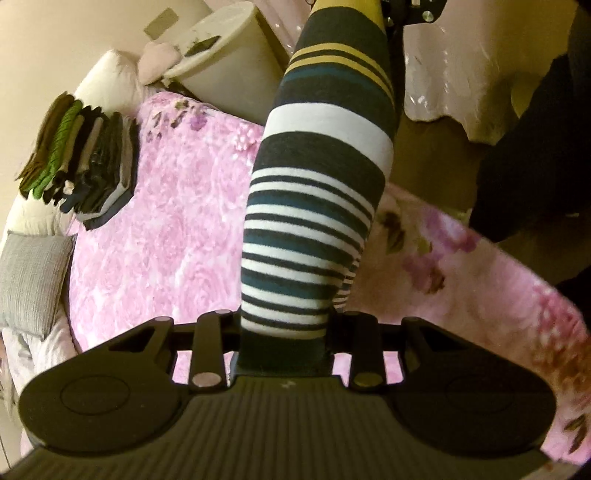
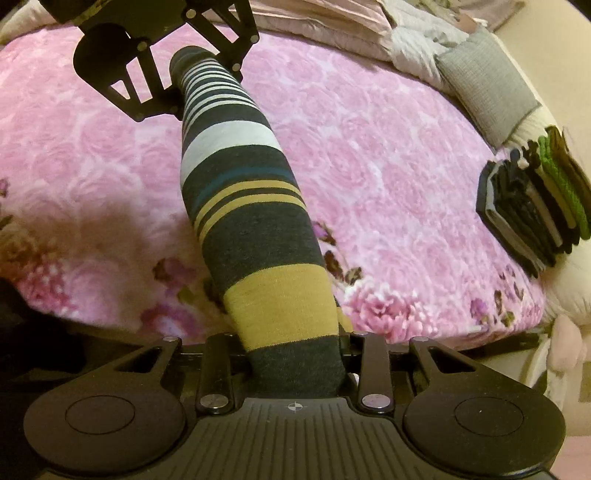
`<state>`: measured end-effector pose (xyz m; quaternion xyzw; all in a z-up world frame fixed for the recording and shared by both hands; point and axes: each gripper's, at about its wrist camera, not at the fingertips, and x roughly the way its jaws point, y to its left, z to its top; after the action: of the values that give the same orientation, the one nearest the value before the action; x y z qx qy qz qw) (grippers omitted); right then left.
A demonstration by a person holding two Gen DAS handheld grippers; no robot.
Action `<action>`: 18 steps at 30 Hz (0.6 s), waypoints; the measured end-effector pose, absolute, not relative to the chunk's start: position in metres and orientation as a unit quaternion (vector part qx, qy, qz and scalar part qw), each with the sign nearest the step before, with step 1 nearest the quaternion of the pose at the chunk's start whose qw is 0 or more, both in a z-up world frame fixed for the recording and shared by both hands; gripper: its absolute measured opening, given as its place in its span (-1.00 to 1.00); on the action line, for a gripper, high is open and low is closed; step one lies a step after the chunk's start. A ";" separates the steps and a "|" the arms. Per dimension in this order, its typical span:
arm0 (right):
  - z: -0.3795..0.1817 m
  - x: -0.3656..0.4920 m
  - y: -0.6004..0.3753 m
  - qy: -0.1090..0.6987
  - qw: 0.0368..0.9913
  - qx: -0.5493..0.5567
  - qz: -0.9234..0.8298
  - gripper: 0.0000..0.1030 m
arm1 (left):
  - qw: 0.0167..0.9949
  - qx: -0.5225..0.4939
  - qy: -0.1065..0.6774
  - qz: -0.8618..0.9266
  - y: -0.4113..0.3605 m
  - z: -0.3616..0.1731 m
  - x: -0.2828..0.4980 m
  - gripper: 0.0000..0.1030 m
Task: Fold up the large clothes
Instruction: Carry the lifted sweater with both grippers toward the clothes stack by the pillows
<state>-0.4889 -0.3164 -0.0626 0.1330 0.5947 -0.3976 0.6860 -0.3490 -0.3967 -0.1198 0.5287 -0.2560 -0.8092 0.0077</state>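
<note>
A striped garment [image 1: 317,192], dark grey with white, teal and mustard bands, is stretched taut in the air between both grippers above a pink floral bedspread [image 1: 170,229]. My left gripper [image 1: 284,354] is shut on its thin-striped end. My right gripper [image 2: 295,373] is shut on the end of the striped garment [image 2: 251,206] with the broad mustard band. The right wrist view shows the left gripper [image 2: 181,70] at the top, clamped on the far end. In the left wrist view, part of the right gripper [image 1: 413,11] appears at the top edge.
A stack of folded clothes [image 2: 532,199] in dark, grey and green lies at the bed's edge, also seen as the folded stack [image 1: 81,170]. A grey cushion [image 2: 484,85] and rumpled bedding lie nearby. A white bin [image 1: 229,55] stands beside the bed. A person's dark clothing [image 1: 535,147] is at right.
</note>
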 end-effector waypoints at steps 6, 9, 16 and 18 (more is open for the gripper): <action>-0.043 -0.521 -0.325 0.596 0.713 0.094 -0.357 -0.42 | 0.054 0.543 -0.206 -0.812 -0.391 -0.102 -0.377 -0.43; -0.036 -0.552 -0.334 0.586 0.730 0.084 -0.342 -0.42 | 0.067 0.557 -0.188 -0.806 -0.391 -0.093 -0.404 -0.43; -0.012 -0.637 -0.365 0.586 0.737 0.071 -0.329 -0.42 | 0.070 0.582 -0.172 -0.792 -0.422 -0.065 -0.503 -0.43; -0.004 -0.660 -0.377 0.588 0.735 0.072 -0.330 -0.42 | 0.063 0.583 -0.173 -0.791 -0.439 -0.057 -0.529 -0.43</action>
<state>-0.6597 -0.3775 -0.0039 0.0720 0.5884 -0.3295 0.7349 -0.5293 -0.4385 -0.0566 0.5828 -0.1732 -0.7915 0.0626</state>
